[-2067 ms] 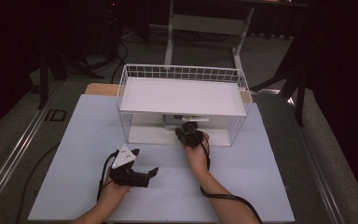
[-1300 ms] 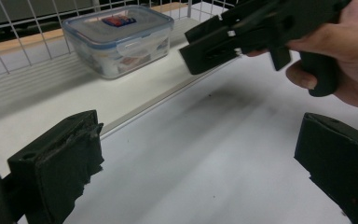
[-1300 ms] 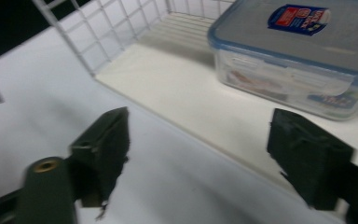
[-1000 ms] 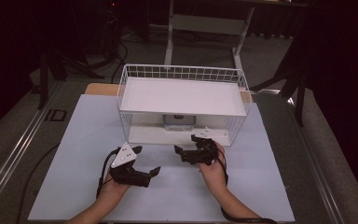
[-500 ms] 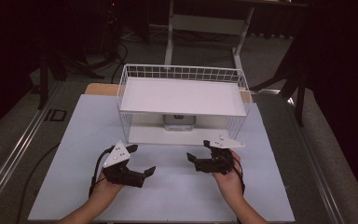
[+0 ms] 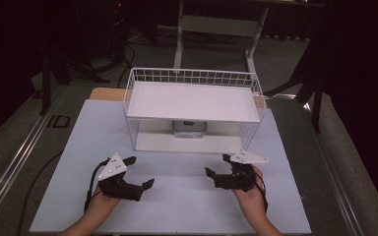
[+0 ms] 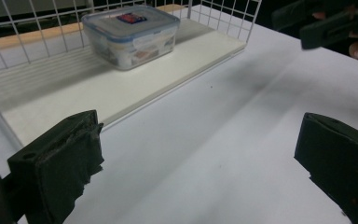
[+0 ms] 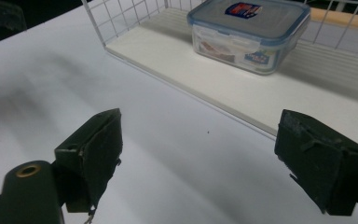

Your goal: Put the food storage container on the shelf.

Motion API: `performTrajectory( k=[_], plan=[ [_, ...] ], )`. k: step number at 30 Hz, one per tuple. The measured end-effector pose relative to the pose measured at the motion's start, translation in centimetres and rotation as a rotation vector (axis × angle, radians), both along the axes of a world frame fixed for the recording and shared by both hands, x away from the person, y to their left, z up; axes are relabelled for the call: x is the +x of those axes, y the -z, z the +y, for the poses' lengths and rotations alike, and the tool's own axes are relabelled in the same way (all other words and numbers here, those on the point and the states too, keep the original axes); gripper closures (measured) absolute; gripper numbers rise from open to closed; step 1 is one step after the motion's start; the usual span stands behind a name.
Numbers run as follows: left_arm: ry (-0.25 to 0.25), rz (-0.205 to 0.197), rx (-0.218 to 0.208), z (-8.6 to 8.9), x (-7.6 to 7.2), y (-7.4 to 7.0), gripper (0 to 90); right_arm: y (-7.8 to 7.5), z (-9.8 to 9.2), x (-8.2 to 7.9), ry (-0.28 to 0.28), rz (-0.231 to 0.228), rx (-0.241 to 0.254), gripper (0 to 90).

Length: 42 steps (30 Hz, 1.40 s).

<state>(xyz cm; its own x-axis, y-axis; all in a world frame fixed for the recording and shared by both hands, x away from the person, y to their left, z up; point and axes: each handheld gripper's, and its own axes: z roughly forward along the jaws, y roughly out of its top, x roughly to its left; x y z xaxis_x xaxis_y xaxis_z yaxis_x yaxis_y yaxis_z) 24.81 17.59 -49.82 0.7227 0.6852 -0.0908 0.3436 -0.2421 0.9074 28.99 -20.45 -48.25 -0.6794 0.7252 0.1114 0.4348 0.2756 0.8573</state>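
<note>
The flat white tabletop lies under both hand-held grippers. Ahead of them stands a white wire shelf rack. The clear square plastic box with a blue lid sits on its bottom shelf. The left hand-held gripper and right hand-held gripper are spread wide, grasping nothing.

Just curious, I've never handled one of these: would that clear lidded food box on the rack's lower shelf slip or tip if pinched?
The food container looks rigid, smooth plastic, so probably slippery. Squat and flat-bottomed, it likely slides rather than tips. Contents show inside, so perhaps some weight.
</note>
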Motion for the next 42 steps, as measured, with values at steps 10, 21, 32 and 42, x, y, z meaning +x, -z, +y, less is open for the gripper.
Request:
performTrajectory(
  k=[10, 21, 32, 42],
  plan=[
    [-0.027, 0.014, -0.008, 2.5, -0.6, 0.1, 1.5, -0.3, -1.5, -1.2, -0.003, -0.008, 0.007, 15.0],
    [-0.033, -0.009, -0.040, 3.9, -1.9, -0.4, 1.5, -0.4, -4.0, -2.7, -0.013, -0.012, 0.005, 15.1],
    [-0.049, -0.005, -0.067, 4.2, -1.6, 0.4, 1.5, 0.0, -6.4, -2.9, 0.008, -0.030, 0.047, 15.1],
    [-0.063, 0.022, -0.069, 4.0, -1.2, 0.8, 1.6, 0.7, -7.0, -2.3, 0.031, -0.025, 0.021, 15.1]
  ],
)
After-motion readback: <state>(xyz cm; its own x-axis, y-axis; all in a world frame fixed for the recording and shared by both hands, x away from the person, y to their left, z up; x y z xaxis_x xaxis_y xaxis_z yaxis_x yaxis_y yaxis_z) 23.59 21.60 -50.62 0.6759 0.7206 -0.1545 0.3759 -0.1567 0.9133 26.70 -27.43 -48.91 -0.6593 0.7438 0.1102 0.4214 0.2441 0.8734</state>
